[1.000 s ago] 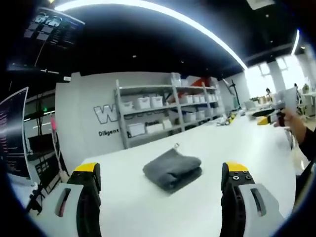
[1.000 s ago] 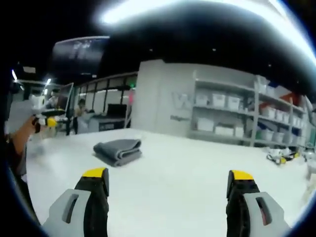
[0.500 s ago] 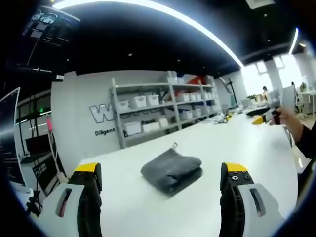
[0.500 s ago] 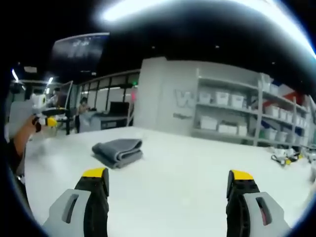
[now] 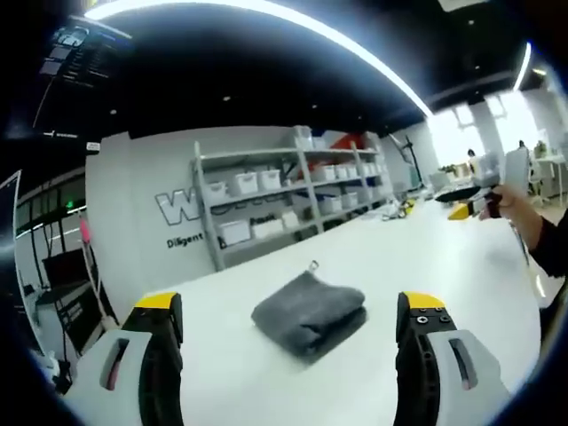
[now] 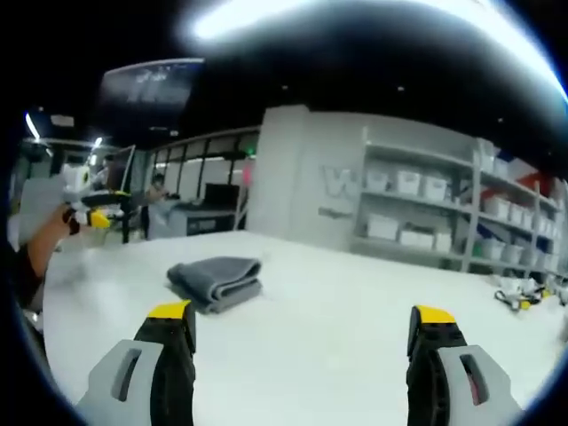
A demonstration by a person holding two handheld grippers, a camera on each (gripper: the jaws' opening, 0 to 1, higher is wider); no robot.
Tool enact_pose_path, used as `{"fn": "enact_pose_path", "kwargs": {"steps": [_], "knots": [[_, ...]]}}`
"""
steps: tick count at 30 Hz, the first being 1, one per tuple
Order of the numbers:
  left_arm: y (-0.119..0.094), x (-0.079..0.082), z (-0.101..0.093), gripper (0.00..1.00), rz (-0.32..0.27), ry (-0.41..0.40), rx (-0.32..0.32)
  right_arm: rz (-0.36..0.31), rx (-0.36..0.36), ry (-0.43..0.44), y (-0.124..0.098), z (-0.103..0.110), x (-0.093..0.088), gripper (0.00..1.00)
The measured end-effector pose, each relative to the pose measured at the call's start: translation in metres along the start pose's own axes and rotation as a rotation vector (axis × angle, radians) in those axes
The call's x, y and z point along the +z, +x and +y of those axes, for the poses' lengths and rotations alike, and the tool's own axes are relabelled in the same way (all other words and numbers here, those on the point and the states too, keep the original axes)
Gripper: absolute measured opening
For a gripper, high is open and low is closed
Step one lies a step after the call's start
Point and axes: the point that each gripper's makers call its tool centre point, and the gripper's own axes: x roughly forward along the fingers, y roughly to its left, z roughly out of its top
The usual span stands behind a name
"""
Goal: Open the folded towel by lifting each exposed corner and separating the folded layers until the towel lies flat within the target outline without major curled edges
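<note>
White and wide, the table (image 5: 373, 266) carries a grey folded towel (image 5: 309, 310), lying at centre frame in the left gripper view and left of centre in the right gripper view, with grey shelving (image 5: 293, 191) of white bins against the wall behind. Low in its own view, the left claw (image 5: 288, 321) is released, jaws wide apart, short of the towel. Likewise the right claw (image 6: 302, 330) gapes released over bare table, the towel beyond its left jaw.

Place: lab or workshop hall
Evidence: metal shelving (image 5: 293, 191) stacked with white bins (image 6: 399, 182), long white worktable (image 6: 337, 302), dark ceiling with strip lights (image 5: 266, 13), wall lettering (image 5: 182, 209)
</note>
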Motion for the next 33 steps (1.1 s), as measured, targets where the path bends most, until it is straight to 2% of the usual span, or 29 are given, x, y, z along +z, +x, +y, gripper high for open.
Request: {"fn": "enact_pose_path", "kwargs": {"steps": [6, 13, 18, 23, 33], "knots": [[0.014, 0.005, 0.006, 0.97, 0.011, 0.019, -0.011, 0.016, 0.017, 0.011, 0.010, 0.000, 0.001, 1.00], [0.026, 0.016, 0.012, 0.98, -0.003, 0.020, -0.016, 0.017, 0.019, -0.012, 0.021, -0.006, 0.014, 1.00], [0.039, 0.007, 0.016, 0.99, 0.013, 0.017, -0.011, 0.012, 0.030, -0.011, 0.029, -0.004, 0.019, 1.00], [0.047, 0.000, 0.020, 0.99, 0.032, 0.024, 0.000, -0.017, 0.034, -0.002, 0.042, -0.004, 0.031, 1.00], [0.056, 0.000, 0.035, 0.99, 0.037, 0.012, 0.001, -0.001, 0.034, -0.007, 0.067, -0.011, 0.034, 1.00]]}}
